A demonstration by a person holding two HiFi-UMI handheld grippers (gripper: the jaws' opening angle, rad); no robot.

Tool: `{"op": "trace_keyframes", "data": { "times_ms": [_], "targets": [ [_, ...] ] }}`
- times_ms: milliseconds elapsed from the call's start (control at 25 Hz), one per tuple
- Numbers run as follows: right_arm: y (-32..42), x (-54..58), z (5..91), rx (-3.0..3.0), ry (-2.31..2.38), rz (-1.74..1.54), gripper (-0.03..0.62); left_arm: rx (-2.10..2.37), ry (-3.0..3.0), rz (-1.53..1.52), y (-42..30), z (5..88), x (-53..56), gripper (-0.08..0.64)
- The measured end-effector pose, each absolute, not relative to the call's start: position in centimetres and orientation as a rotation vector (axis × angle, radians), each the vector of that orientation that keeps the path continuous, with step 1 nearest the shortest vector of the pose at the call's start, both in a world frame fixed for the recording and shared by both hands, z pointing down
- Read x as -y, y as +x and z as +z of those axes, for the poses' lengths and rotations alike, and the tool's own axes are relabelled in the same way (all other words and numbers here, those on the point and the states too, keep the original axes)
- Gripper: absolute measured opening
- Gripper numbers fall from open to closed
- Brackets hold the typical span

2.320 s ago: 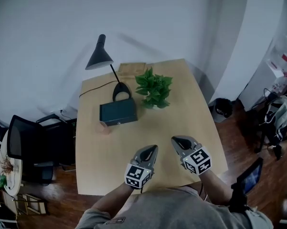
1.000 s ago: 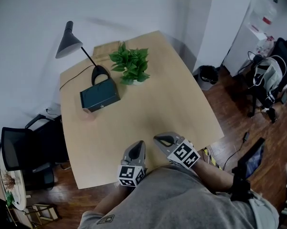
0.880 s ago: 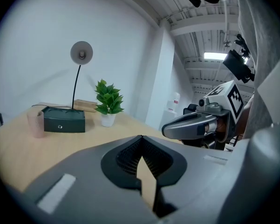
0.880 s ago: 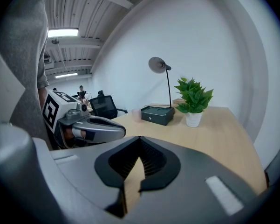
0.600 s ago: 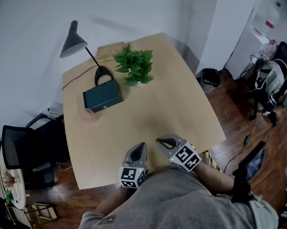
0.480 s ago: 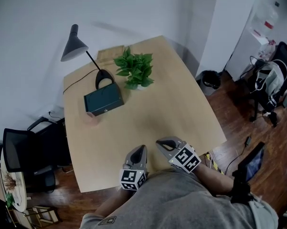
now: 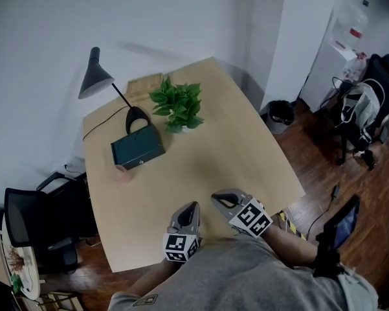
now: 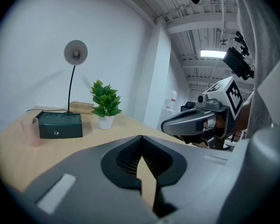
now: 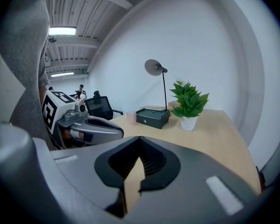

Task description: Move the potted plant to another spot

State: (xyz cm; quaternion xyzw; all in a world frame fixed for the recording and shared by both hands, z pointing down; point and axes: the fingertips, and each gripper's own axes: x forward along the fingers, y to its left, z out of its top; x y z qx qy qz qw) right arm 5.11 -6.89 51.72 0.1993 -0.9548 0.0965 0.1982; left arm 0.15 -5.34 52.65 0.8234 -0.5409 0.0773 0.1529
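The potted plant (image 7: 176,105), green leaves in a small white pot, stands at the far end of the wooden table (image 7: 200,167). It shows again in the left gripper view as the plant (image 8: 105,104) and in the right gripper view as the plant (image 9: 189,103). My left gripper (image 7: 191,207) hovers over the table's near edge, shut and empty. Beside it my right gripper (image 7: 218,198) is also shut with nothing in it. Both are far from the plant.
A dark green box (image 7: 138,149) and a black desk lamp (image 7: 98,81) stand left of the plant, with a wooden block (image 7: 144,83) behind. A pale cup (image 7: 121,172) sits by the box. A black office chair (image 7: 29,212) is at the left, a bin (image 7: 279,113) at the right.
The head view has shifted slightly; both grippers stay shut over the near edge of the table. The plant has not moved.
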Motion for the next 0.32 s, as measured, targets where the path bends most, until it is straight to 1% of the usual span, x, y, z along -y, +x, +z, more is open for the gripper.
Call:
{"op": "trace_keyframes", "data": {
  "times_ms": [320],
  "targets": [
    [6.1,7.7,52.0,2.670,0.582,0.285,0.005,1.555,2.359,0.225,0.9,52.9,6.6,-0.008]
  ]
}}
